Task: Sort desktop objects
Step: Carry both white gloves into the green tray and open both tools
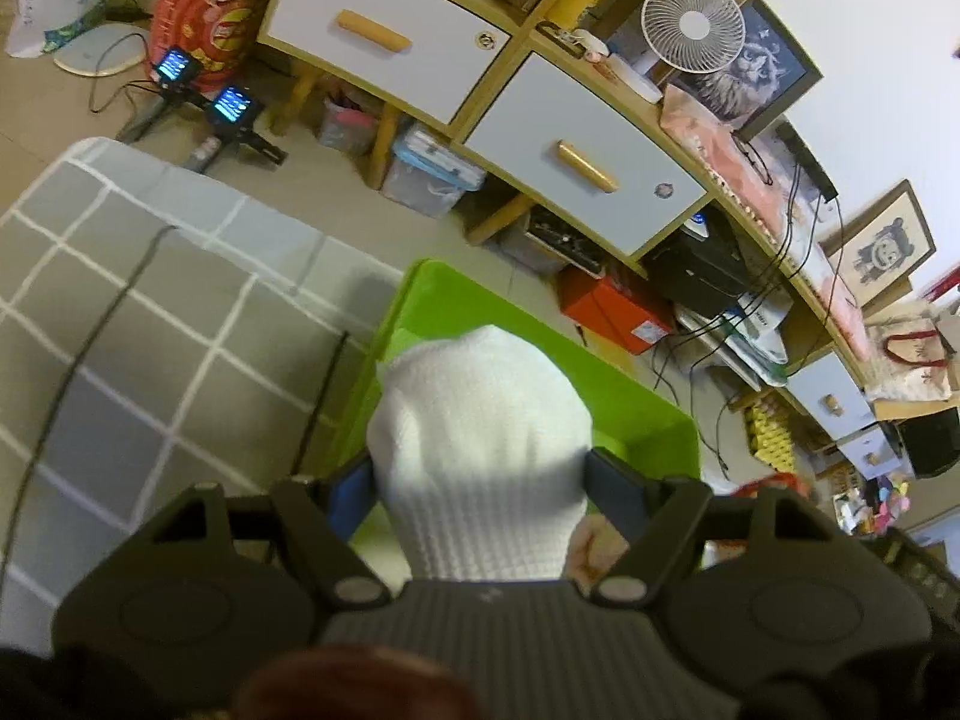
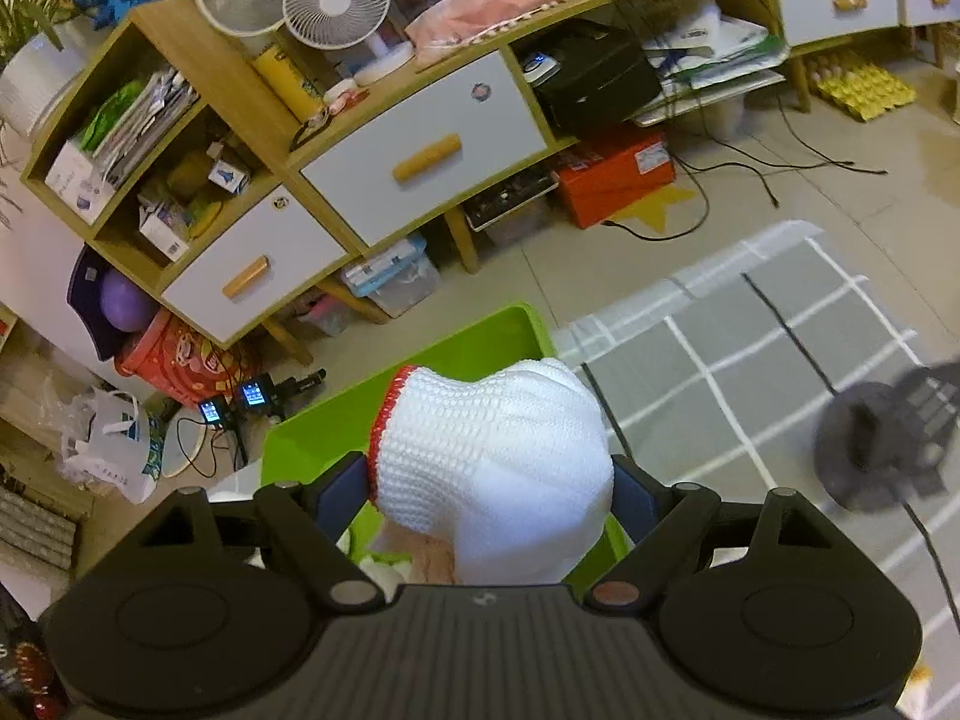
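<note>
Pinching a white knit glove (image 1: 480, 456) in the left claw (image 1: 480, 480), right claw (image 2: 489, 495) pinching a red-cuffed white glove (image 2: 492, 450), green bin (image 1: 540, 324) just beyond both claws, grey checked cloth (image 2: 750, 372) beside.

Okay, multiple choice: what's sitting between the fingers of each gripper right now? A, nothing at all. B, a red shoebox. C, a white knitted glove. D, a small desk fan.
C: the left gripper is clamped on a bunched white knitted glove, and the right gripper pinches a white glove with a red cuff, both held over the green bin.
</note>
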Motion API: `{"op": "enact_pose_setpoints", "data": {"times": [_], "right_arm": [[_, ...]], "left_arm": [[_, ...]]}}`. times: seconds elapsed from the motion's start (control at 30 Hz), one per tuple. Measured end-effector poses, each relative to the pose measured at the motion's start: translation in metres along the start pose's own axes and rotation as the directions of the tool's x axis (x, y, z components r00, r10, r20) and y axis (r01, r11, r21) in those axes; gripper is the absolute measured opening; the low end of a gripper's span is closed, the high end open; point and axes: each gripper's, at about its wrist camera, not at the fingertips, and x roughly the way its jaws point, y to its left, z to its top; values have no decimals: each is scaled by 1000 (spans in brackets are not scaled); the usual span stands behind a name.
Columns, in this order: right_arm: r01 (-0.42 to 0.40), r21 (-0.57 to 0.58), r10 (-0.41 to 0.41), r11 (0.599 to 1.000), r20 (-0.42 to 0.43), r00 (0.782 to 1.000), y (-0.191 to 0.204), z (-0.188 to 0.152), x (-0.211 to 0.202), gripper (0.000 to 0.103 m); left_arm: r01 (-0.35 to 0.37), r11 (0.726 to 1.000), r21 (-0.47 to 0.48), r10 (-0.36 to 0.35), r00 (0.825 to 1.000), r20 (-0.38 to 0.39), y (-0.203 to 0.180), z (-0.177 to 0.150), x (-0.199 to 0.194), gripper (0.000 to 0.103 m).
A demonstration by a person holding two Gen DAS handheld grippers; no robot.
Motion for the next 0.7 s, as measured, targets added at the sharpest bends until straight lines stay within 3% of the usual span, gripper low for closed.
{"op": "enact_pose_setpoints", "data": {"times": [0.13, 0.3, 0.7], "right_arm": [[3, -16, -4, 1000, -11, 1000, 1, -1, 25, 85], [-25, -6, 25, 1000, 8, 1000, 5, -1, 43, 85], [-17, -7, 18, 1000, 46, 999, 10, -5, 54, 87]], "left_arm": [[-17, 999, 40, 16, 1000, 12, -4, 2, 16, 75], [12, 1000, 11, -12, 1000, 7, 0, 3, 32, 75], [-9, 999, 44, 6, 998, 64, -2, -1, 38, 78]]}}
